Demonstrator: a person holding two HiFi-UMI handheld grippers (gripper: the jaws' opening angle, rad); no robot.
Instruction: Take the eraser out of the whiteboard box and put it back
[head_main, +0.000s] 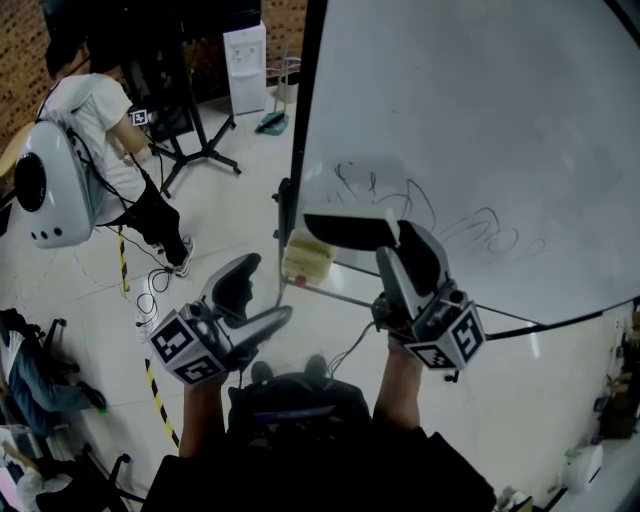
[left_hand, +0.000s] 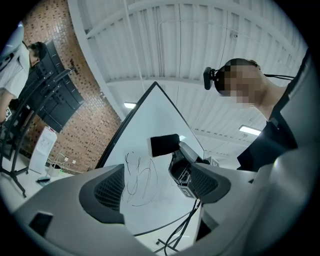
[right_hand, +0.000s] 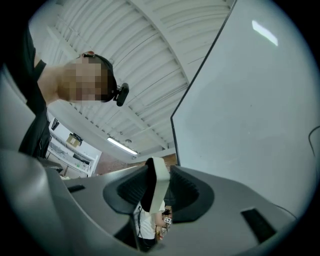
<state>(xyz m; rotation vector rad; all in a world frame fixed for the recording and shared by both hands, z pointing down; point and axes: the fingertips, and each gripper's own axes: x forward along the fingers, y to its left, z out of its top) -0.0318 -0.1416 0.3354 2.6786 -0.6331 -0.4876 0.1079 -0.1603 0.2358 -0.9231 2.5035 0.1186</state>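
Whiteboard first: the big white dry-wipe whiteboard (head_main: 470, 120) on its black frame fills the right of the head view, leaning away.

The right gripper (head_main: 398, 238) comes next, raised in front of the board's lower left part. Its jaws pinch the flat block eraser (head_main: 348, 229), black felt on one face and white backing on the other. The right gripper view shows it edge-on between the pads, one pad on the felt and one on the backing. Most of it juts past the tips, and I'd say that grip leaves a free end to lead back into the box.

The left gripper (head_main: 265, 288) hangs lower, off the board's left edge. Its jaws are spread with nothing between them, out of the way and probably on standby.

Smaller now: the pale, cream-coloured whiteboard box (head_main: 308, 258) sits at the board's lower left corner. The eraser is just above and to its right, clear of it, so the taking-out looks done and the return is what's left.

Smallest: the thin black marker scribbles (head_main: 420, 205) beside the eraser.
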